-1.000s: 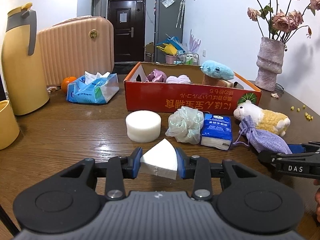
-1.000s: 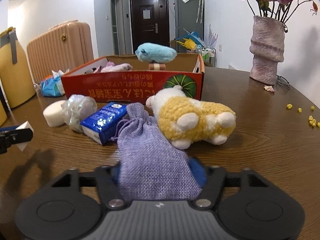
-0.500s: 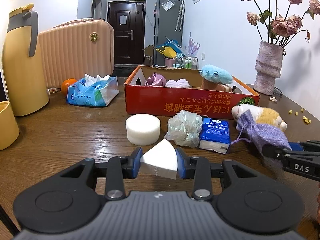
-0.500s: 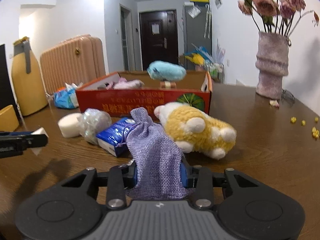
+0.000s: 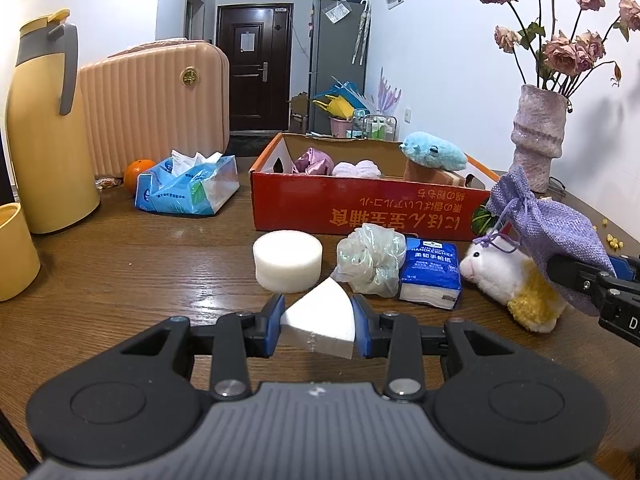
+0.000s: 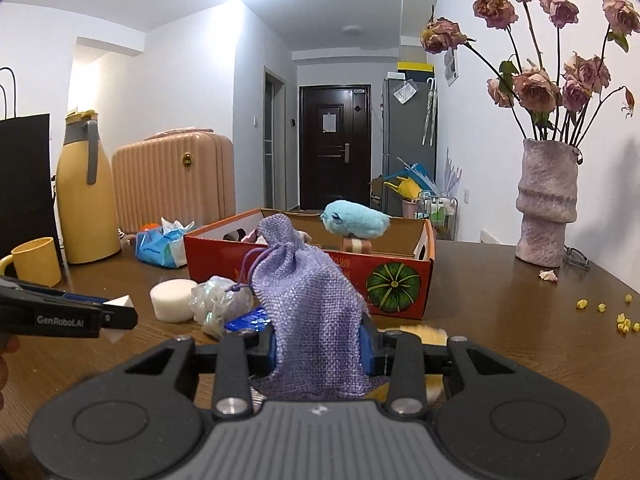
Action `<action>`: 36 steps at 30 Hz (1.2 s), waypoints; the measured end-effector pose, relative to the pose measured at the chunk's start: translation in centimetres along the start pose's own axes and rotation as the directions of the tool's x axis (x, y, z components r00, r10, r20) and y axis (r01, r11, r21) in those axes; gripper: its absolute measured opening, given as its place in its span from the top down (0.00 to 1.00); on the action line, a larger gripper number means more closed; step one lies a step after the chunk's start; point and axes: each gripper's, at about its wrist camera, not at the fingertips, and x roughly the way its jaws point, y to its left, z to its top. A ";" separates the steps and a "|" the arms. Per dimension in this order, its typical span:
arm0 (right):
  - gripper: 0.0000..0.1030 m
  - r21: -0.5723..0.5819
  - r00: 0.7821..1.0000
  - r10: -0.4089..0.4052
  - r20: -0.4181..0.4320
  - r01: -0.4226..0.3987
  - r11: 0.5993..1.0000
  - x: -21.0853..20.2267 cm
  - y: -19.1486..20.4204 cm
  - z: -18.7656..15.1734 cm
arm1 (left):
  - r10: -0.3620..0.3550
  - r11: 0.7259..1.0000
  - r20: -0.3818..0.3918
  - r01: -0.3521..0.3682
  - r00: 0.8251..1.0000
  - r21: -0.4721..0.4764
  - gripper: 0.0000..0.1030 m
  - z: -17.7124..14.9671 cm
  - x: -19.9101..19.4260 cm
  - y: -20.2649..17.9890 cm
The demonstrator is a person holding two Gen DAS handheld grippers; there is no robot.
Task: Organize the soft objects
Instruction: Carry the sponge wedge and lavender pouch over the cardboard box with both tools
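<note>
My left gripper (image 5: pixel 319 326) is shut on a white wedge sponge (image 5: pixel 322 320), held low over the wooden table. My right gripper (image 6: pixel 320 344) is shut on a purple drawstring pouch (image 6: pixel 308 308), lifted off the table; the same pouch (image 5: pixel 548 220) hangs at the right of the left wrist view. A red cardboard box (image 5: pixel 360 210) stands behind, holding a blue plush (image 5: pixel 434 152), a pink satin piece (image 5: pixel 312 161) and a pale pink soft thing (image 5: pixel 356 169). In front of the box lie a round white sponge (image 5: pixel 288 260), a clear mesh puff (image 5: pixel 370 264), a blue tissue pack (image 5: pixel 432 272) and a yellow-and-white plush (image 5: pixel 512 280).
A yellow thermos (image 5: pixel 44 128) and a yellow cup (image 5: pixel 14 252) stand at the left. A blue tissue bag (image 5: pixel 186 188), an orange (image 5: pixel 136 172) and a peach suitcase (image 5: pixel 156 100) are behind. A vase with dried roses (image 6: pixel 546 208) stands at the right, with yellow crumbs (image 6: pixel 608 312) nearby.
My right gripper closed on the purple pouch and lifted it off the table, tilting upward. The left gripper stayed put with the wedge sponge.
</note>
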 end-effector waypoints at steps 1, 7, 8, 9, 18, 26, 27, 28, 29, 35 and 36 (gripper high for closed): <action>0.66 0.000 1.000 0.000 0.002 0.000 1.000 -0.1 0.0 0.0 | 0.001 1.000 0.002 -0.001 1.000 0.000 0.65 0.0 0.0 0.0; 0.66 0.001 1.000 -0.003 0.013 0.003 1.000 -0.2 0.1 -0.1 | 0.001 1.000 0.010 -0.001 1.000 -0.008 0.65 0.1 -0.1 0.1; 0.66 0.001 1.000 -0.005 0.017 0.005 1.000 -0.2 0.1 -0.1 | 0.003 1.000 0.012 -0.002 1.000 -0.009 0.65 0.2 -0.1 0.1; 0.66 0.001 1.000 -0.008 0.021 0.008 1.000 -0.2 0.2 -0.1 | 0.004 1.000 0.015 -0.004 1.000 -0.010 0.65 0.2 -0.1 0.1; 0.66 0.002 0.997 -0.016 0.070 0.016 1.000 0.2 1.1 0.9 | 0.023 0.999 0.065 -0.021 0.998 -0.044 0.65 1.3 -0.4 0.2; 0.66 0.018 0.995 -0.023 0.101 0.021 1.000 1.3 1.5 2.2 | 0.028 0.997 0.110 -0.020 0.994 -0.070 0.65 2.7 -0.3 -0.3; 0.66 0.019 0.994 -0.024 0.105 0.022 1.000 1.5 1.6 2.4 | 0.029 0.997 0.115 -0.020 0.993 -0.074 0.65 2.9 -0.3 -0.3; 0.66 0.020 0.994 -0.025 0.108 0.023 1.000 1.7 1.7 2.6 | 0.030 0.997 0.120 -0.020 0.992 -0.079 0.65 3.1 -0.3 -0.4; 0.66 0.020 0.993 -0.026 0.113 0.024 1.000 1.9 1.7 2.8 | 0.032 0.996 0.125 -0.021 0.992 -0.084 0.65 3.3 -0.3 -0.4; 0.66 0.038 0.990 -0.038 0.137 0.033 0.999 2.9 1.6 3.8 | 0.046 0.993 0.151 -0.029 0.987 -0.116 0.65 4.8 0.2 -0.3; 0.66 0.043 0.989 -0.039 0.139 0.033 0.999 3.1 1.6 4.0 | 0.050 0.992 0.154 -0.031 0.987 -0.122 0.65 5.0 0.3 -0.3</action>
